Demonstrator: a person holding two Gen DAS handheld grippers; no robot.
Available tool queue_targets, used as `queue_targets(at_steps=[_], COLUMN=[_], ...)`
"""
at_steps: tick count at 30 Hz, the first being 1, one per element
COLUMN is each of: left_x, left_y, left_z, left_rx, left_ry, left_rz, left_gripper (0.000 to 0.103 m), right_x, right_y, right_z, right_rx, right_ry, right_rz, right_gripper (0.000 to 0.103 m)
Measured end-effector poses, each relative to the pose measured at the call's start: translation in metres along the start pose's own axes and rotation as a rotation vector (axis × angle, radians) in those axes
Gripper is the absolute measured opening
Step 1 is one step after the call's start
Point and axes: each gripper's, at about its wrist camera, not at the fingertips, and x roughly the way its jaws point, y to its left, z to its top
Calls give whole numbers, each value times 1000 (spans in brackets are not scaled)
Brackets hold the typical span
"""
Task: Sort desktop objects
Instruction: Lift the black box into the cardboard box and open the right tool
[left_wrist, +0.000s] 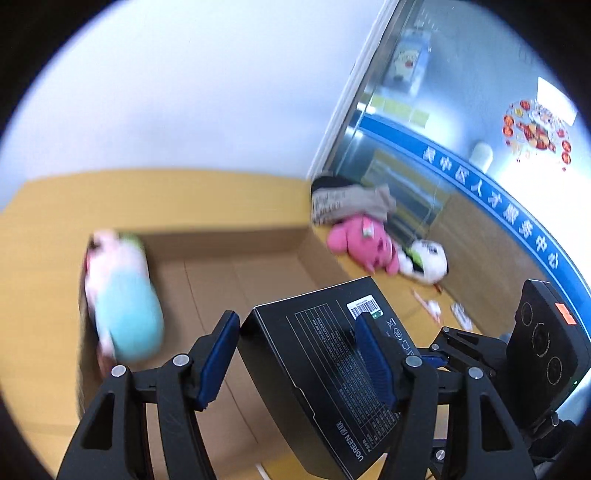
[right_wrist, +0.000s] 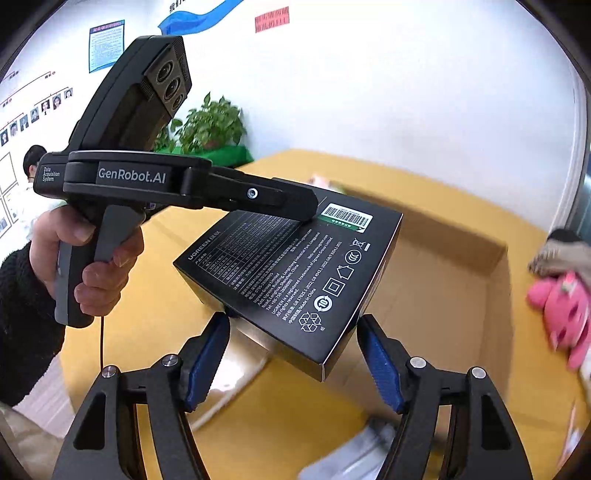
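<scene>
A flat black UGREEN box (left_wrist: 332, 354) with white print and a barcode label hangs tilted above an open cardboard carton (left_wrist: 229, 243). My left gripper (left_wrist: 295, 321) is shut on it across its thickness, one blue pad (left_wrist: 373, 362) pressing on the printed face. From the right wrist view the black box (right_wrist: 291, 269) lies between the blue pads of my right gripper (right_wrist: 291, 319), which touch its near edges. The left gripper (right_wrist: 295, 206), held by a hand (right_wrist: 92, 258), clamps its far side. A blurred pink and light-blue plush (left_wrist: 125, 302) lies in the carton's left corner.
On the yellow table (left_wrist: 55, 221), right of the carton, lie a pink plush (left_wrist: 362, 243), a white plush (left_wrist: 424, 260) and a grey-brown cloth bundle (left_wrist: 351, 203). Small wrappers (left_wrist: 432, 306) lie nearer. A glass partition (left_wrist: 443, 147) stands at the right, and a potted plant (right_wrist: 210, 125) is behind.
</scene>
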Motion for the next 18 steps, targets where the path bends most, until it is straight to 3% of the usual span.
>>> queue_targets(at_steps=[10,14,18], left_x=[36,72,122], left_y=[44,74,108], left_z=[102,119,116], left_rx=[2,-32,-95], left_ry=[-64,-28,40], left_rz=[23,22,40], left_gripper=[64,64,64], right_x=[37,66,111], right_y=[-65,-91,-117], right_z=[108,134,136], right_rx=[4,-2,26], right_ry=[-56,-54,-9], right_rz=[5,18,48], right_gripper=[76,76,76])
